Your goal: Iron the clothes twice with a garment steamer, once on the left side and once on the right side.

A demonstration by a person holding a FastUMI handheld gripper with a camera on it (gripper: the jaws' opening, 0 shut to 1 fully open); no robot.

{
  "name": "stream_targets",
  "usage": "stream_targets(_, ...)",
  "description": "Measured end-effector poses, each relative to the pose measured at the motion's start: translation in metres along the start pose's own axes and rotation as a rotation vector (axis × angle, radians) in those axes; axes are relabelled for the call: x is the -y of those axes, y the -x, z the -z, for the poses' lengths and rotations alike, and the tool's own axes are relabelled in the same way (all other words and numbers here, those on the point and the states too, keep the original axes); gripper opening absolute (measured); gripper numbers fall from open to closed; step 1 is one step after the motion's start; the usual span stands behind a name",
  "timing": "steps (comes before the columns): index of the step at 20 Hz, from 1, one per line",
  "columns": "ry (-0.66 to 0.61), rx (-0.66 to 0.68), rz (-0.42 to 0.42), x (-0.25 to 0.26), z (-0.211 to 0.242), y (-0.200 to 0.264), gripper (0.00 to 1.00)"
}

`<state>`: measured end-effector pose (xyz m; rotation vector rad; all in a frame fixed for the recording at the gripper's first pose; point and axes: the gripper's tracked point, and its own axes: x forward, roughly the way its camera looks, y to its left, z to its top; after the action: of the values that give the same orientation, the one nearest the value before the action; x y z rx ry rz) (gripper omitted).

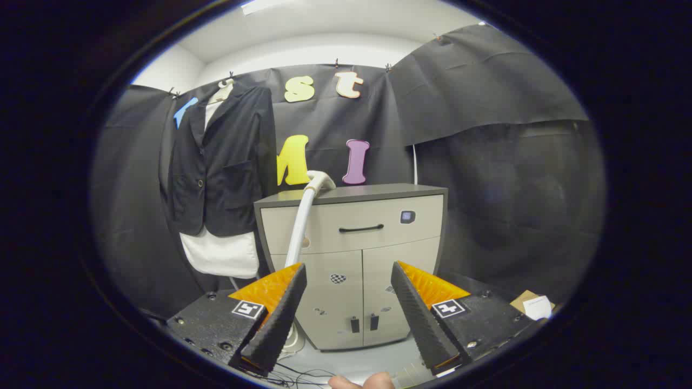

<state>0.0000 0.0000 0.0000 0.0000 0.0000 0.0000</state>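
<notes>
The gripper [348, 292] is released, its two fingers [281, 319] spread wide with nothing between them but open air, and it points straight at a low cabinet [351, 259] that stands against the booth's black cloth wall [486, 108].

The cabinet is the one big thing ahead. It has a dark flat top, one drawer with a single dark bar handle [361, 228], and below it two doors that meet at a centre seam, each with a small dark pull near the bottom edge. A small panel [407, 216] sits at the drawer's upper right corner. All of it is closed, so what it holds cannot be told.

The garment steamer [320, 181] rests at the left end of the cabinet top, its pale head lying over the front edge. One pale hose [298, 232] drops from it down the cabinet's left front and passes behind the left finger toward a round base on the floor.

The clothes hang to the left of the cabinet, well apart from the fingers: one dark jacket [221, 162] on a hanger at the top of the wall, worn over one white shirt [221, 254] whose hem shows below the jacket's lower edge. The jacket's right side just overlaps the cabinet's left corner.

Beyond the right finger, a brown box with white paper [532, 305] lies on the floor. A person's fingertip [359, 382] shows beneath the fingers, beside thin dark cables on the floor.
</notes>
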Motion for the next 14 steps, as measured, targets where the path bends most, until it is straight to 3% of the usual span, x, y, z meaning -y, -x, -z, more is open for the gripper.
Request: stream_targets(14,0.004,0.014,0.016,-0.013,-0.02,0.004,0.98)
